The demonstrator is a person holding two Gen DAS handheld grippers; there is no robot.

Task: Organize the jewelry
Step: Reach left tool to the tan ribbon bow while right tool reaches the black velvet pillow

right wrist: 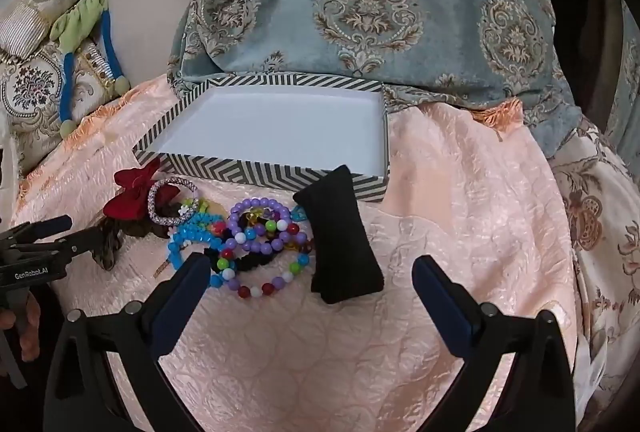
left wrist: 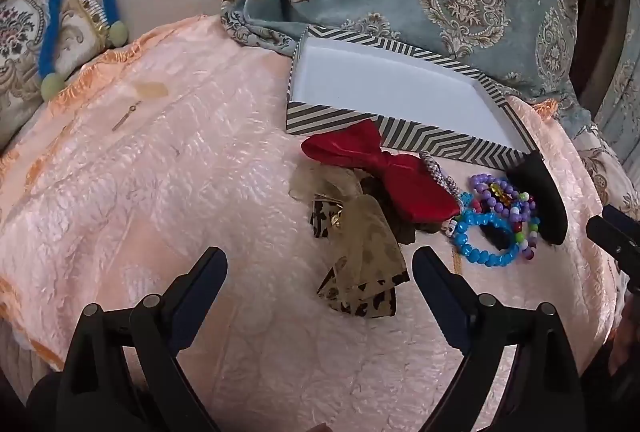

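Observation:
An empty striped box (left wrist: 416, 138) (right wrist: 280, 174) with a white inside sits at the back of the peach bedspread. In front of it lie a red bow (left wrist: 384, 172) (right wrist: 136, 192), a leopard-print ribbon bow (left wrist: 360, 256), a blue bead bracelet (left wrist: 480, 240) (right wrist: 192, 236), purple and multicolour bead bracelets (left wrist: 504, 196) (right wrist: 260, 244), a silver beaded bangle (right wrist: 168, 204) and a black velvet cushion (left wrist: 548, 200) (right wrist: 344, 244). My left gripper (left wrist: 320, 264) is open and empty just in front of the leopard bow. My right gripper (right wrist: 312, 272) is open and empty around the near end of the bracelets and cushion.
A blue-grey damask cloth (right wrist: 360, 12) hangs behind the box. A patterned pillow with a green and blue cord (left wrist: 52, 32) lies at the far left. A small gold pin (left wrist: 126, 116) lies on the bedspread (left wrist: 160, 192) to the left.

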